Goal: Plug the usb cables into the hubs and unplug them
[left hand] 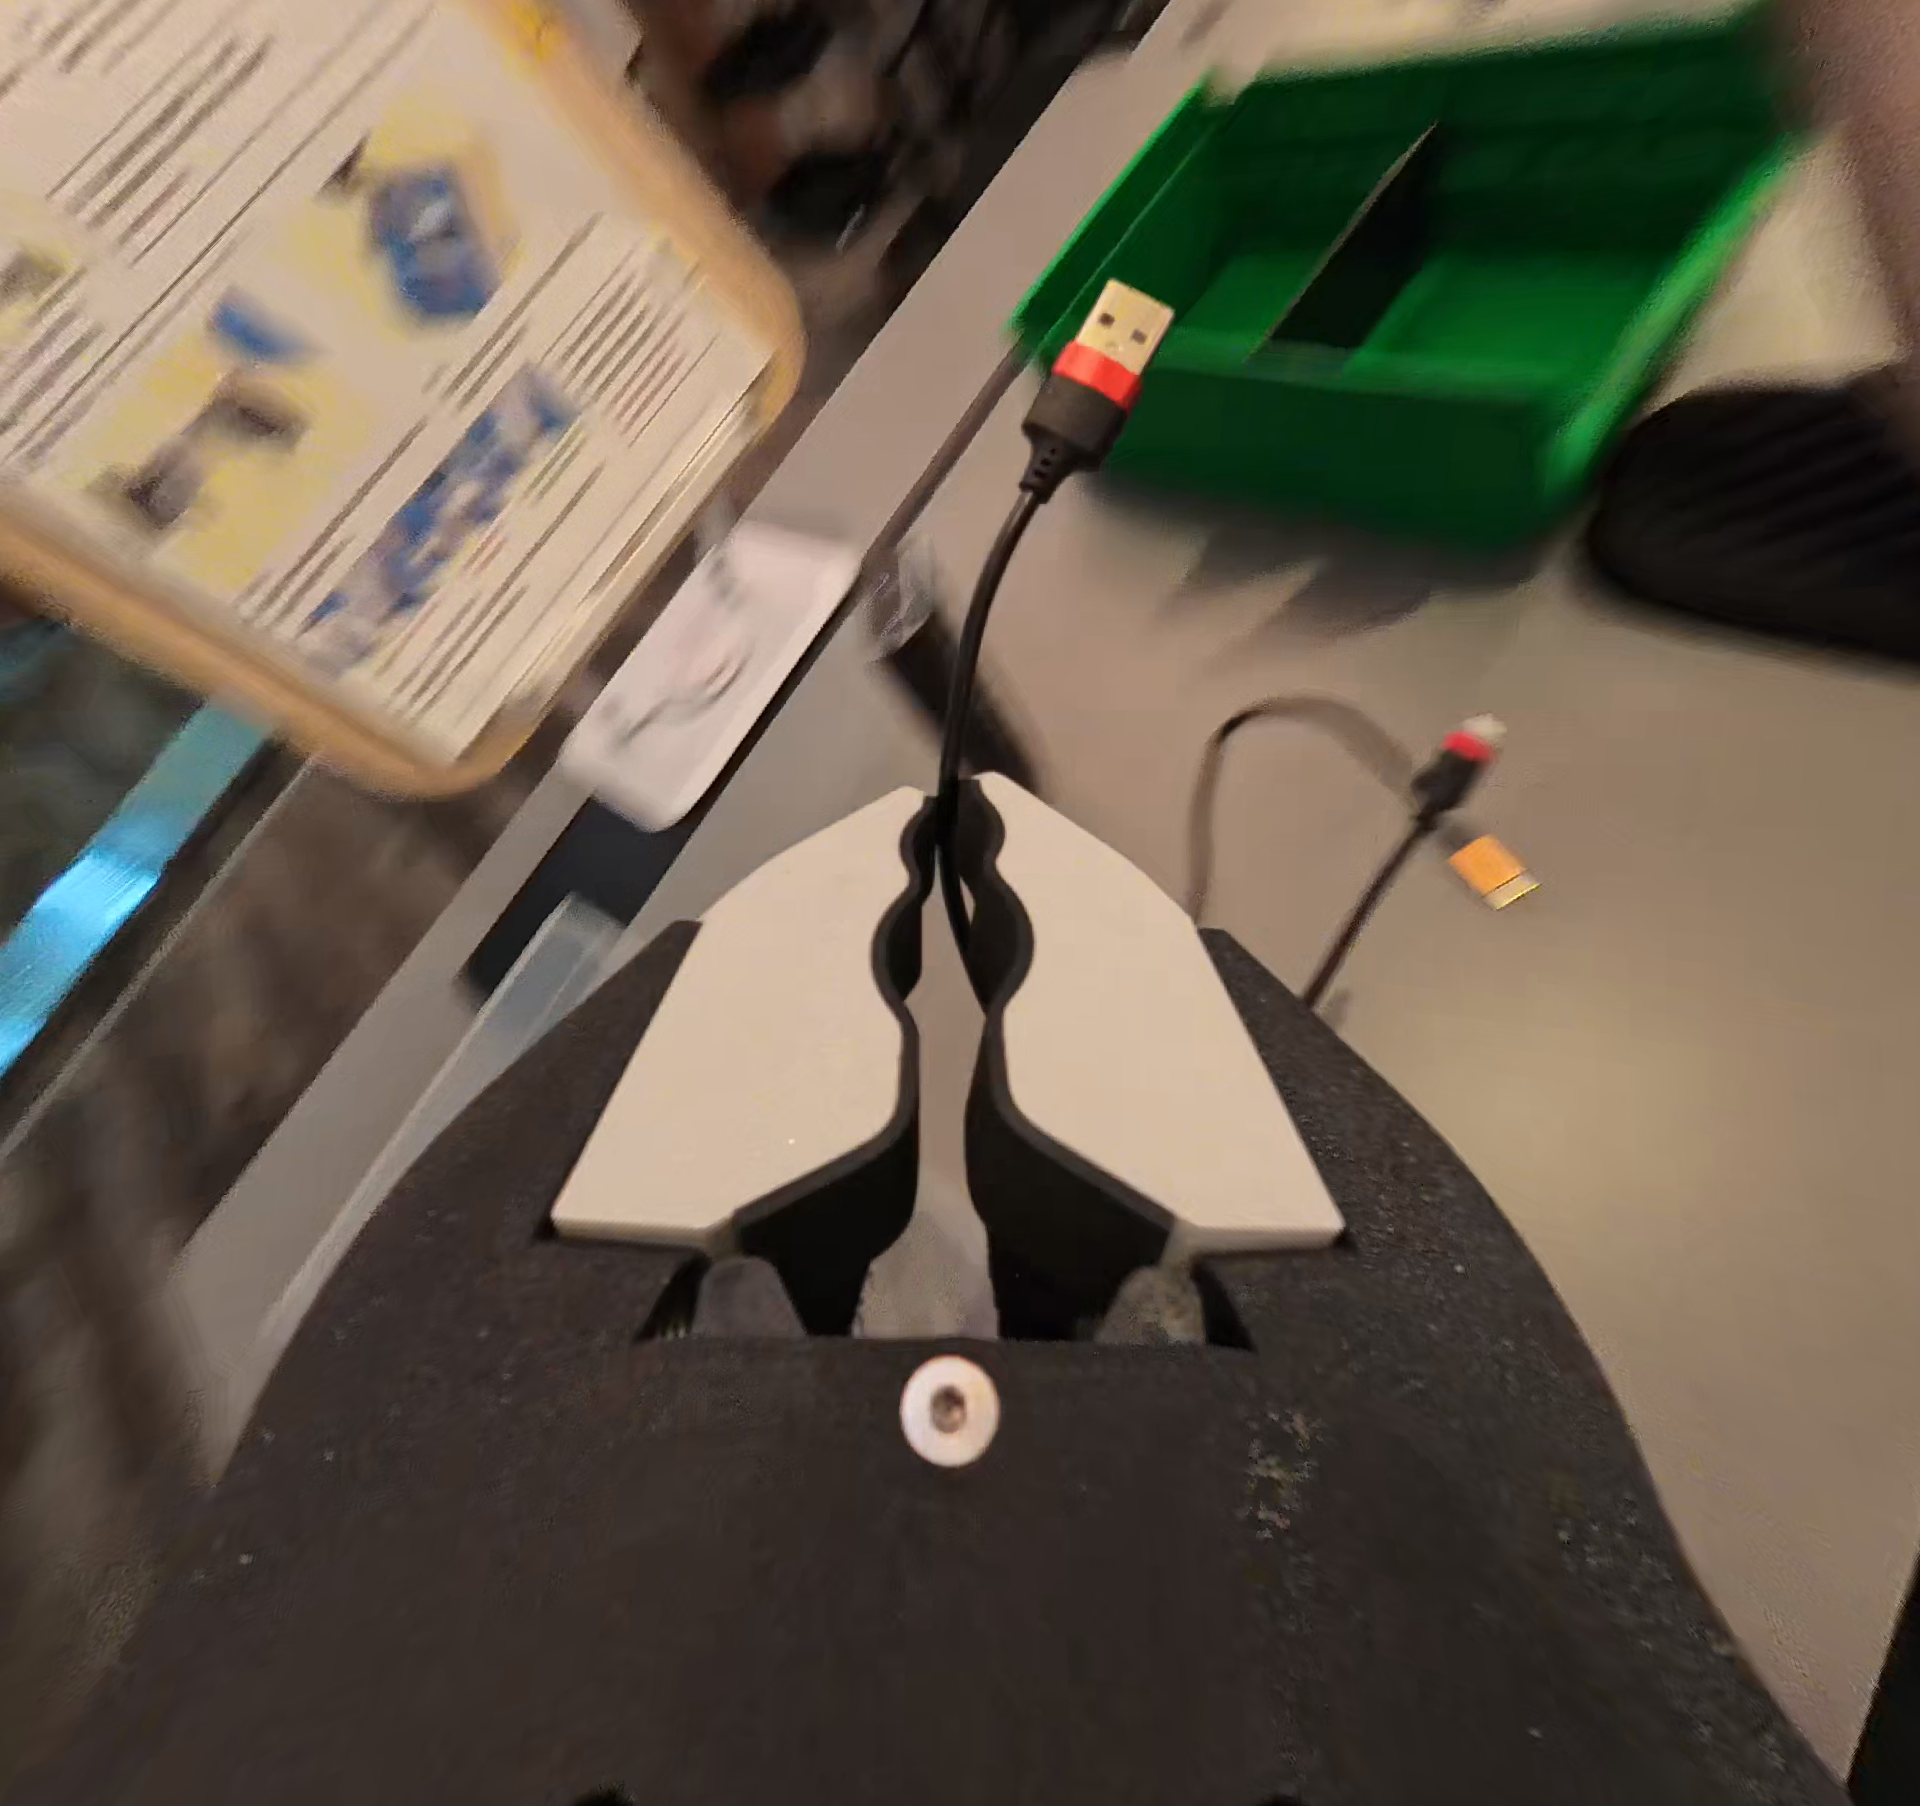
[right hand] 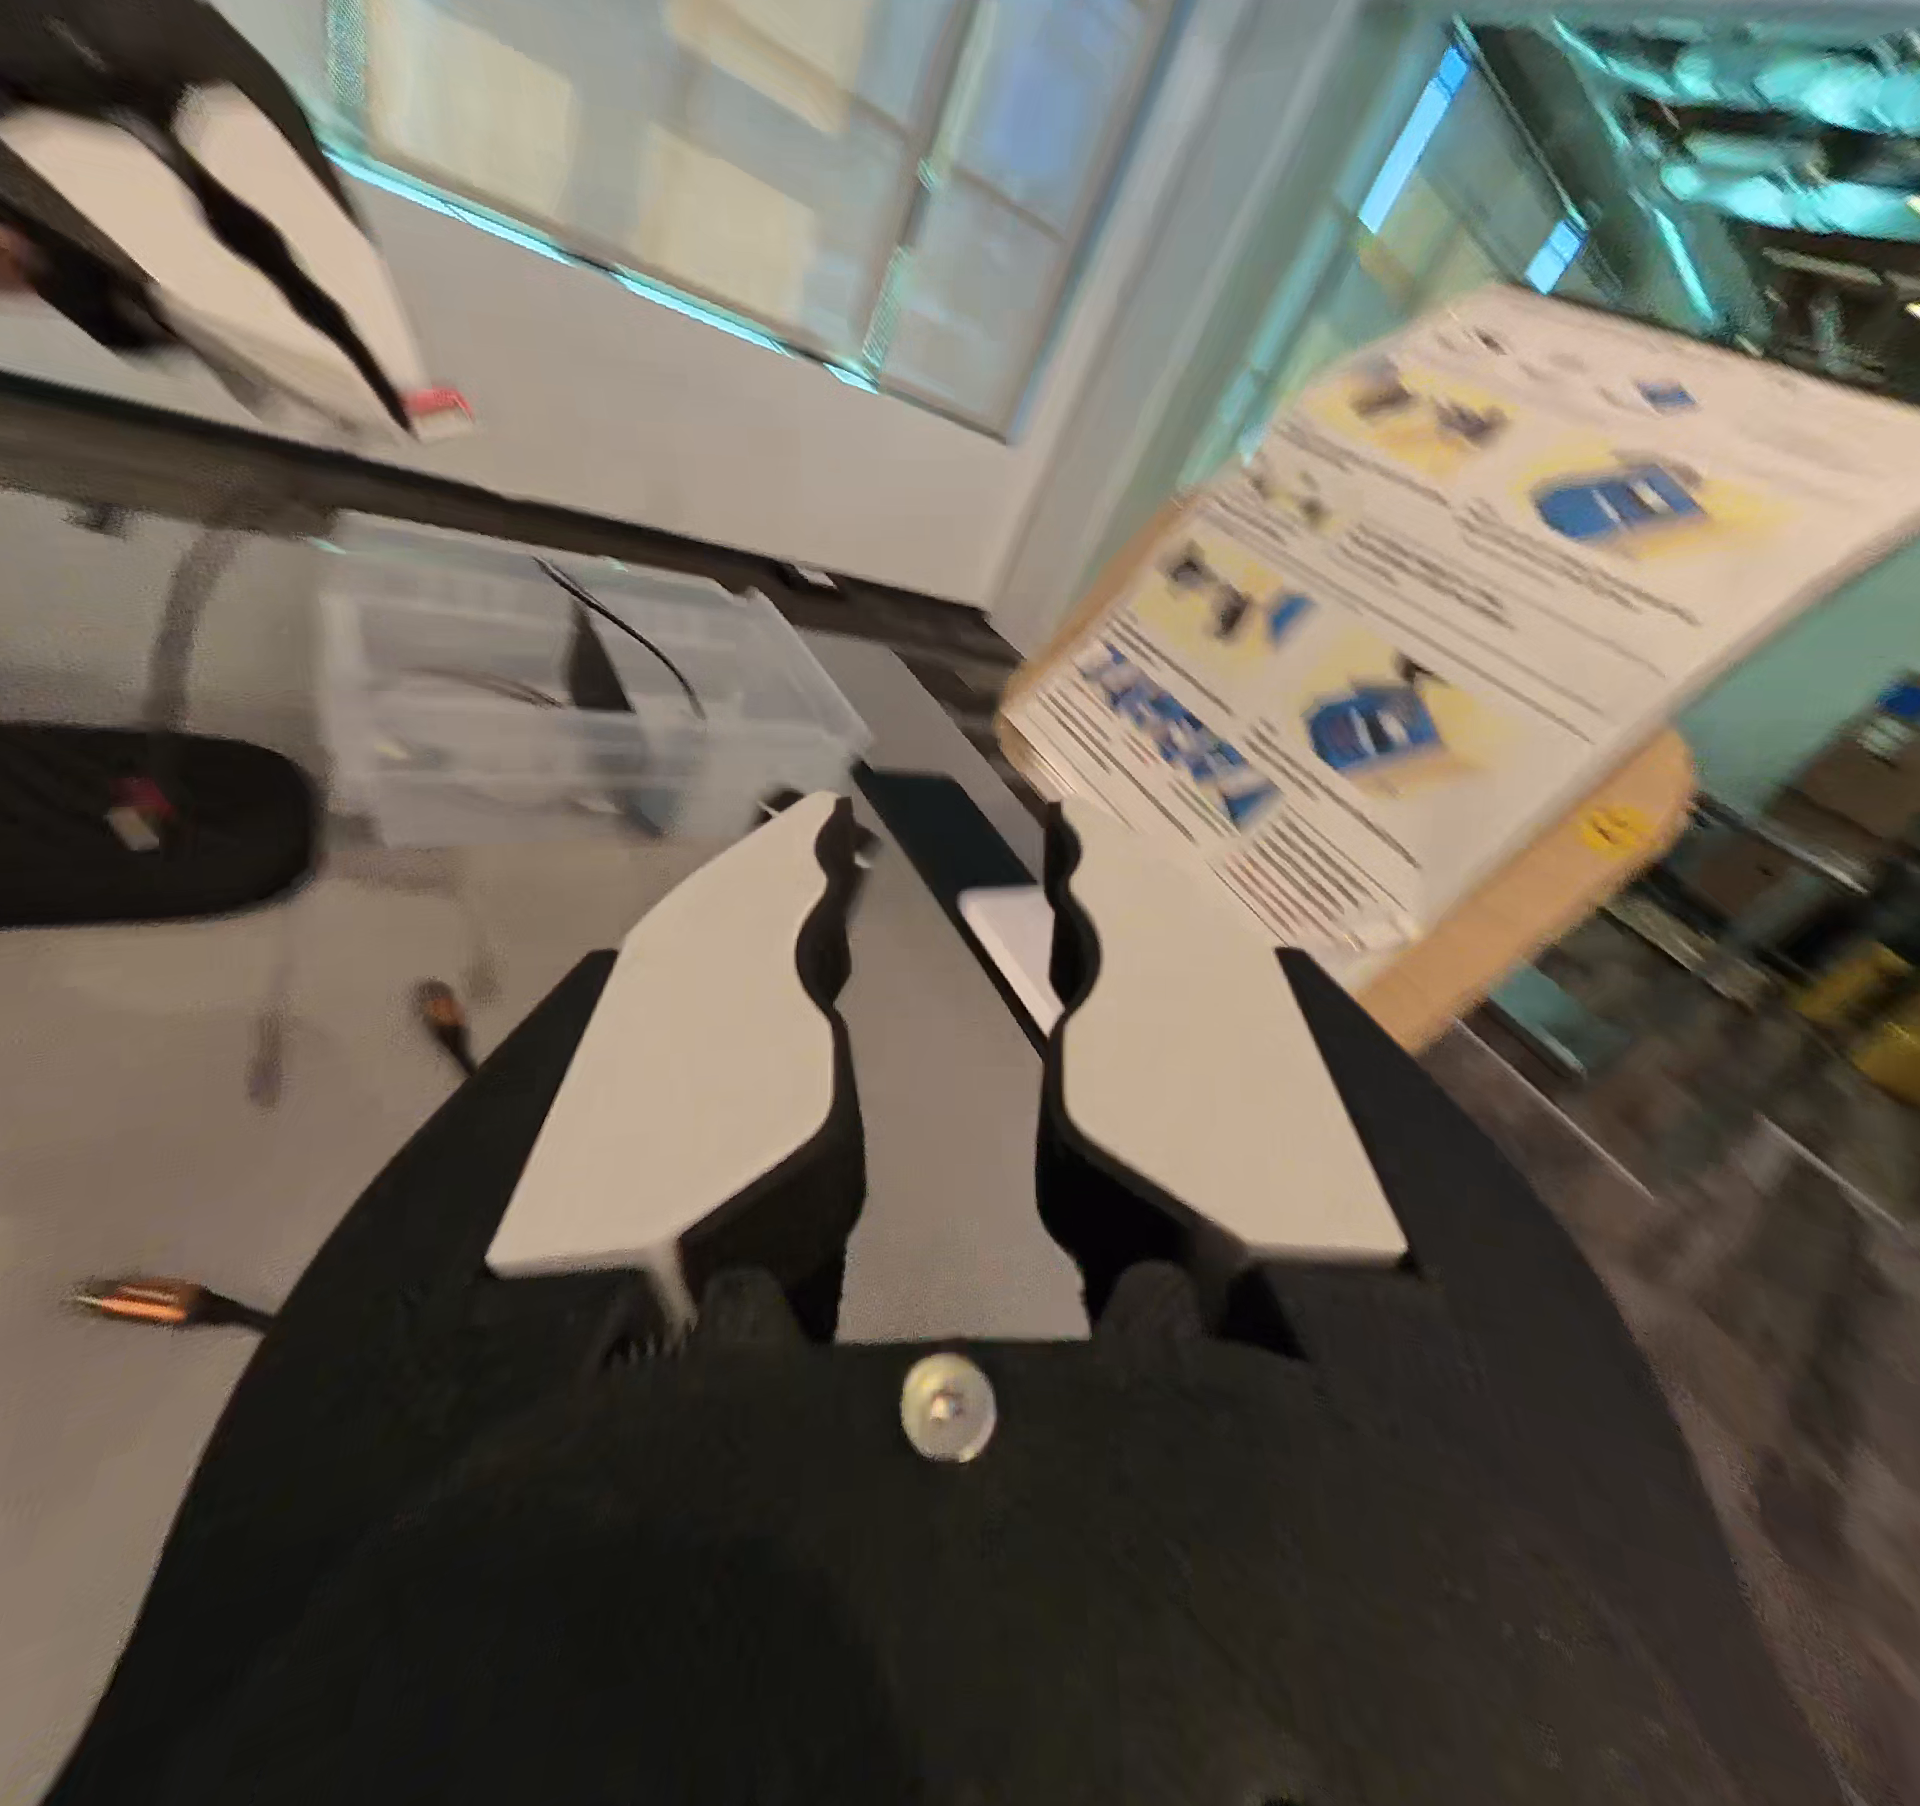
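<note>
My left gripper (left hand: 951, 788) is shut on a black USB cable (left hand: 971, 634). The cable stands up from the fingertips, and its plug (left hand: 1107, 354), with a red band and a metal end, is in the air in front of a green bin (left hand: 1455, 302). Another cable (left hand: 1351, 915) with a red-banded plug lies on the grey table, beside a small orange connector (left hand: 1491, 868). My right gripper (right hand: 951, 821) is open and empty above the table edge. The left gripper also shows at the upper left of the right wrist view (right hand: 410, 421), with the red plug at its tip. No hub is clearly visible.
A black padded pouch (left hand: 1766, 530) lies right of the green bin. A clear plastic box (right hand: 582, 686) stands on the table. A printed poster board (left hand: 312, 322) stands off the table's edge, also in the right wrist view (right hand: 1455, 634). Loose cable ends (right hand: 145, 1301) lie at the left.
</note>
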{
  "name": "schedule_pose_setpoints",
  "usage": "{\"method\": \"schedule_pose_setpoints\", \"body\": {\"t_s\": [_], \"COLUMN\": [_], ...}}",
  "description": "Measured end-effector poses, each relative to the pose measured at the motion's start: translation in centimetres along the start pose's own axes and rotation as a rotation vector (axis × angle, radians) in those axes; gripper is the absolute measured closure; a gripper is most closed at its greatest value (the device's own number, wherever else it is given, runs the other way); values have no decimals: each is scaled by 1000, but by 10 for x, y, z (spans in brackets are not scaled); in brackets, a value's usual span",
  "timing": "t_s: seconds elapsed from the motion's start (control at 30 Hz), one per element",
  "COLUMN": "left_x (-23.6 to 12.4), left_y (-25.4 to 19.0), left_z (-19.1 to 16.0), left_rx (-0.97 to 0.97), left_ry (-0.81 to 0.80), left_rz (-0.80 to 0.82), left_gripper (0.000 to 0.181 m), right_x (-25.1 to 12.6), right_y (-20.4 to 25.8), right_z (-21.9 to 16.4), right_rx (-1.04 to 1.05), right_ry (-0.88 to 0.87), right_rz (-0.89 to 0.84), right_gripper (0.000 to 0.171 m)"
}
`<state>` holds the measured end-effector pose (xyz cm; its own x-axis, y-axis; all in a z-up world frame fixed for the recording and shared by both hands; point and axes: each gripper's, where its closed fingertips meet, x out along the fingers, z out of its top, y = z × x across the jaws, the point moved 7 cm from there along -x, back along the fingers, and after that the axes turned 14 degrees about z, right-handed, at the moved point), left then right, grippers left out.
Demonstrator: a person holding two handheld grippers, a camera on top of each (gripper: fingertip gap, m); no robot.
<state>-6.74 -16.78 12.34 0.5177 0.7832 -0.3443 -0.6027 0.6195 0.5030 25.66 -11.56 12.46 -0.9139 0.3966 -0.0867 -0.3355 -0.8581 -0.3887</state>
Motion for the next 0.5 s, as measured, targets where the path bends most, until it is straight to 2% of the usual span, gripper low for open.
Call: {"method": "schedule_pose_setpoints", "body": {"t_s": [0.03,0.13,0.23,0.3,0.5], "left_x": [5,24,40,44,51], "left_y": [-13,-42,-48,-47,-44], "left_z": [7,22,31,36,41], "left_rx": [-46,-205,-295,-336,-398], "left_ry": [-115,-353,-434,-476,-524], "left_rz": [-77,-309,-367,-386,-396], "left_gripper": [179,179,179,179,178], "right_x": [9,32,45,49,60], "right_y": [8,36,53,57,57], "right_z": [9,32,45,50,59], "right_rx": [-9,-43,-48,-47,-72], "right_ry": [-60,-244,-376,-427,-467], "right_rz": [70,305,453,468,372], "right_gripper": [136,136,136,136,135]}}
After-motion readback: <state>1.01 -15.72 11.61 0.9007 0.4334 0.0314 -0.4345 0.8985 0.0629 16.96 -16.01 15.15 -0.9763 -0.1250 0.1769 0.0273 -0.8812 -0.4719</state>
